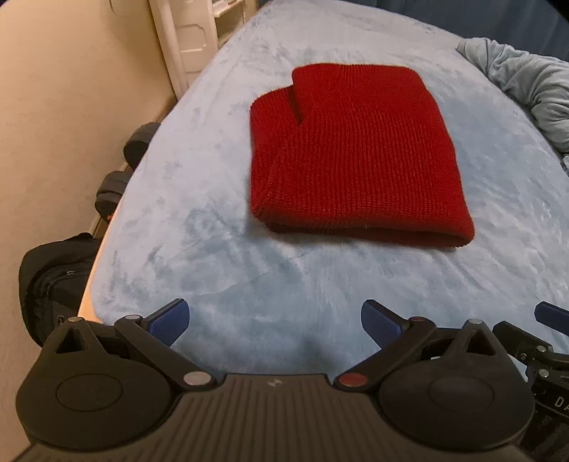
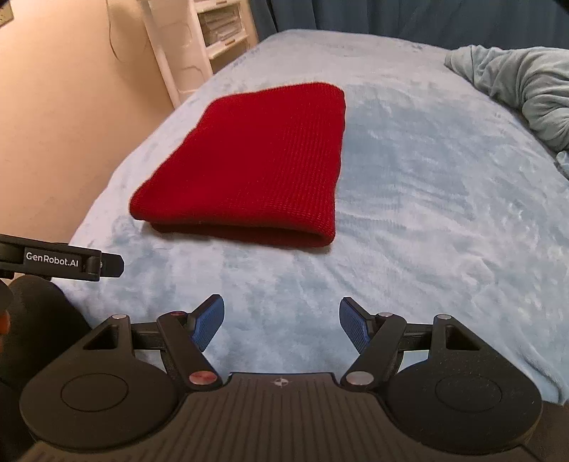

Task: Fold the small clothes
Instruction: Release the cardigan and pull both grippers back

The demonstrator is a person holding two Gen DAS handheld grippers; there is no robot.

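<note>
The red knit garment (image 1: 352,152) lies folded, so its lower layers and whatever shape it has underneath are covered; from the right wrist view the slit at its far left corner cannot be seen. The crumpled grey-blue cloth (image 2: 515,92) at the far right runs off the picture's edge. Dark round objects (image 1: 137,142) beside the bed (image 1: 213,256) on the left are half hidden by its edge. The black bag (image 1: 46,280) near left is partly covered. The white shelving (image 2: 220,28) is cropped at the top.
</note>
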